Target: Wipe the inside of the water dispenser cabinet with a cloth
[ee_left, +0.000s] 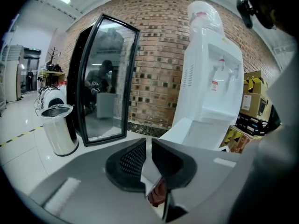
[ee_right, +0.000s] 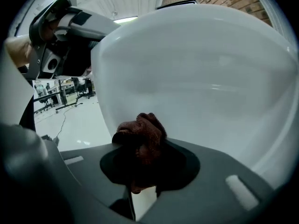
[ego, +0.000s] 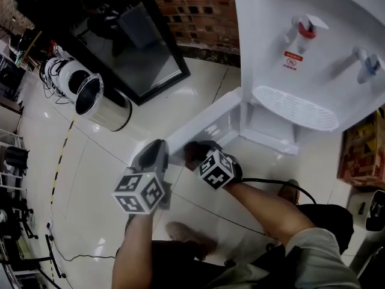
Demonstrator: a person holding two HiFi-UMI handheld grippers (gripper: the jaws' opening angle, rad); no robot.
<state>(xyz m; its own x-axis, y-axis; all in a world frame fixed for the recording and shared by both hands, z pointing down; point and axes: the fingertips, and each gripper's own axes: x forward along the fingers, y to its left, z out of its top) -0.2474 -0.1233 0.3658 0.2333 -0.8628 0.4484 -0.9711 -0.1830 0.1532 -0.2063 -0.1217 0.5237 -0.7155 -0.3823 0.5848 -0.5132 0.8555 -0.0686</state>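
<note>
The white water dispenser (ego: 301, 71) stands at the upper right with its lower cabinet door (ego: 204, 128) swung out toward me. My left gripper (ego: 157, 152) is shut on the door's free edge; in the left gripper view the thin white panel (ee_left: 148, 169) runs between the closed jaws. Just right of it, my right gripper (ego: 194, 155) is shut on a bunched dark brown cloth (ee_right: 140, 136). The cloth lies close against the door's white inner face (ee_right: 201, 78); I cannot tell whether they touch. The cloth (ee_left: 159, 192) also shows below the left jaws. Most of the cabinet's inside (ego: 264, 125) is hidden.
A steel bin (ego: 99, 104) and a black-framed glass panel (ego: 138, 47) stand at the left before a brick wall (ego: 198, 11). Cardboard boxes (ego: 361, 155) sit right of the dispenser. A black cable (ego: 283, 182) trails from the right gripper across the glossy floor.
</note>
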